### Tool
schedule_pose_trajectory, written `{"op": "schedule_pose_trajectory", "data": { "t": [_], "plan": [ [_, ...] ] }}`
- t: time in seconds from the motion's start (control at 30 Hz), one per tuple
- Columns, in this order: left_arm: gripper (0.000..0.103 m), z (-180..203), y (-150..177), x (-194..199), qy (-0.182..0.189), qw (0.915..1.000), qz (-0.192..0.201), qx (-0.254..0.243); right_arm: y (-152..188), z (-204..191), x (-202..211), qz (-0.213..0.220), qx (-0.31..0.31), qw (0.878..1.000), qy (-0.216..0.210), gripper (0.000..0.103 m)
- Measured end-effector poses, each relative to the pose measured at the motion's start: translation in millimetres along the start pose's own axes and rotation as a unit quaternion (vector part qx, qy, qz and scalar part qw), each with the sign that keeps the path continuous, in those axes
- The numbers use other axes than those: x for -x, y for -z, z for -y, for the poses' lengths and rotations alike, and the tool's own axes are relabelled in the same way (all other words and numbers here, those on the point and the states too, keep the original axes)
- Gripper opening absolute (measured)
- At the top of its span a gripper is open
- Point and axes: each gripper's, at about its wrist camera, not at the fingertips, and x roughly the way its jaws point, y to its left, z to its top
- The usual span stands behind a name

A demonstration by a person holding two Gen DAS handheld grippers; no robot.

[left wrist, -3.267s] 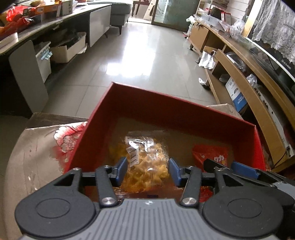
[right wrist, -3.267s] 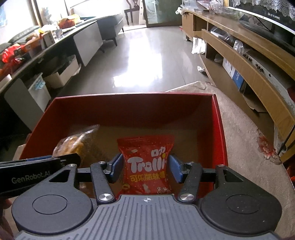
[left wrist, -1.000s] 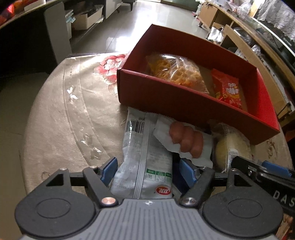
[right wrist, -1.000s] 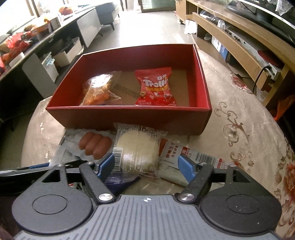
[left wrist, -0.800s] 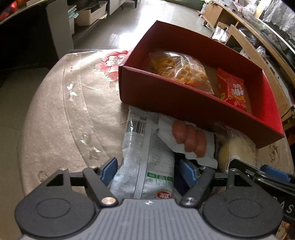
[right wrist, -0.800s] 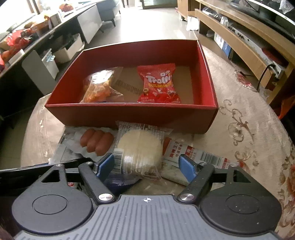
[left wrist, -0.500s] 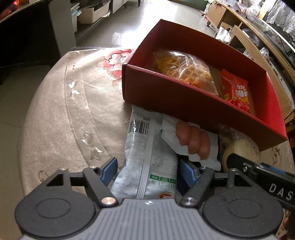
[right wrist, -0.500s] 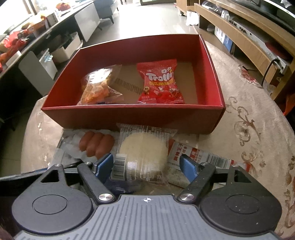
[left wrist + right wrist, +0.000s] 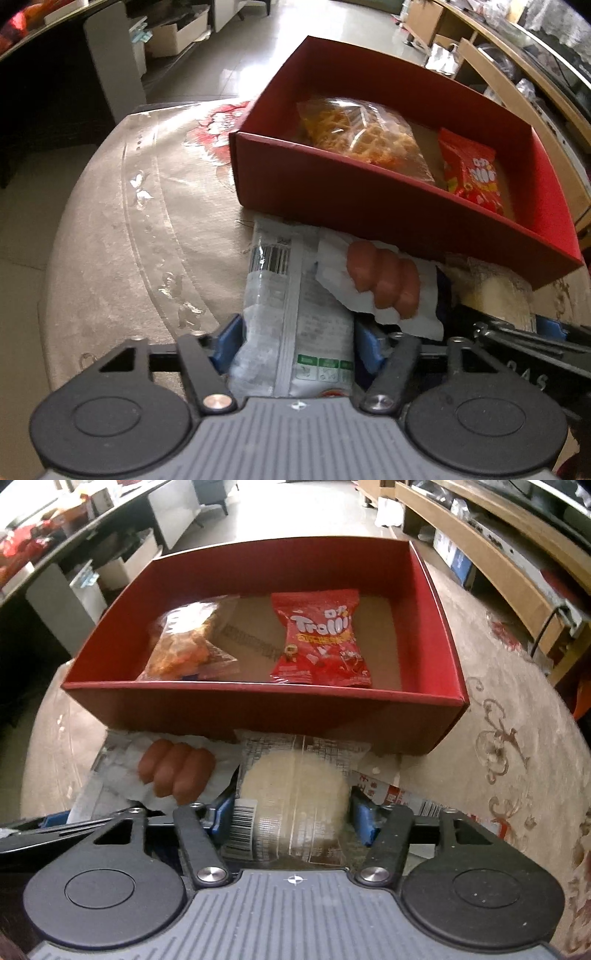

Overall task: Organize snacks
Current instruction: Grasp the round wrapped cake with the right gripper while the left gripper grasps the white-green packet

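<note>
You are mid-grasp on both sides, so let each squeeze finish before you lift. Your left gripper has its jaws closing around the near end of the grey-white packet, which lies on the table with its barcode end pointing to 12 o'clock, touching the red box; the blue pads look to be meeting the packet's sides. The sausage pack overlaps that packet at 2 o'clock, so lift slowly and let it slide off instead of dragging it along. Your right gripper is closing likewise on the clear-wrapped round cake, the pads pressing its two sides; it is probably soft, so stop squeezing once the wrapper holds. Under the cake, at 3 o'clock, a flat red-and-white packet pokes out; watch that it does not cling to the wrapper. The box sits at 12 o'clock from both grippers, already holding the orange snack bag on its left and the red Trolli bag in the middle. Its right side and far edge look free, so carry each piece up over the near wall, clearing the rim, before you let go.
</note>
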Motion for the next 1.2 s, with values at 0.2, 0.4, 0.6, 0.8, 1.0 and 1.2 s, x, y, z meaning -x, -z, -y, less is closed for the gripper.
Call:
{"op": "schedule_pose_trajectory", "data": {
  "t": [0.2, 0.4, 0.6, 0.8, 1.0, 1.2],
  "plan": [
    [0.055, -1.4, 3.8, 5.3, -0.002, 0.9999, -0.001, -0.012, 9.8, -7.7, 9.5, 0.002, 0.046, 0.999, 0.017, 0.066],
    [0.050, -2.3, 11.0, 16.7, 0.004, 0.9999, 0.003, -0.016, 19.2, -5.9, 22.3, 0.010, 0.058, 0.998, 0.021, 0.066],
    [0.047, 0.9, 20.4, 28.5, 0.008, 0.9994, 0.011, -0.033, 25.0, -3.2, 32.2, 0.017, 0.057, 0.998, 0.015, 0.066],
    [0.057, -4.7, 21.6, 21.4, 0.011, 0.9998, -0.003, -0.014, 31.2, 0.8, 38.3, 0.018, 0.056, 0.998, 0.008, 0.066],
    [0.068, -4.0, 13.0, 8.8, -0.006, 0.9999, 0.000, 0.016, 31.1, 4.5, 35.6, 0.012, 0.053, 0.998, 0.007, 0.066],
    [0.048, -0.7, 13.8, 11.2, -0.018, 0.9998, 0.009, 0.004, 26.4, 2.8, 35.7, 0.016, 0.055, 0.998, 0.001, 0.062]
  ]
}}
